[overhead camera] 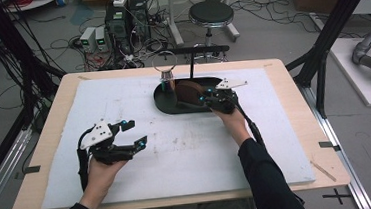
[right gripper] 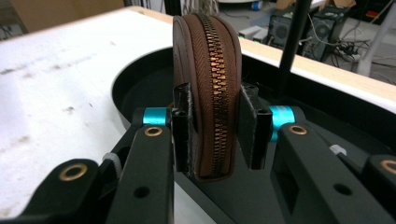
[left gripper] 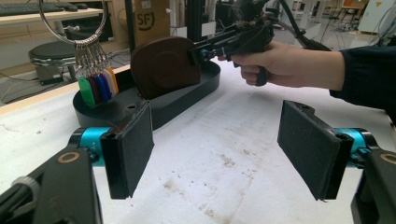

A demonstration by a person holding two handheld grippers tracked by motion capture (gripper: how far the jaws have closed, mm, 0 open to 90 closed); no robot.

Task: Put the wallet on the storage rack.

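Workshop floor with cables, computer boxes and a round black stool point(overhead camera: 211, 13) lies behind a wooden table point(overhead camera: 293, 101) covered by a white, lightly stained mat point(overhead camera: 123, 99). Item one: black oval tray point(overhead camera: 162, 104) at the far middle of the mat, with a thin black post point(overhead camera: 191, 64) rising from it. Item two: large metal key ring point(left gripper: 70, 23) hanging above the tray's left end, carrying smaller rings and coloured plastic tags point(left gripper: 95, 86) in green, purple, blue, white and orange. Item three: brown round zip pouch point(right gripper: 208, 84), standing on edge over the tray, zipper facing the right gripper view's camera. Right gripper point(right gripper: 214, 130): jaws pinching the pouch on both flat sides, pads pressed against the leather. Left gripper point(left gripper: 222, 149): held over the mat's near left part, well apart from the tray, jaws spread wide with nothing between them.
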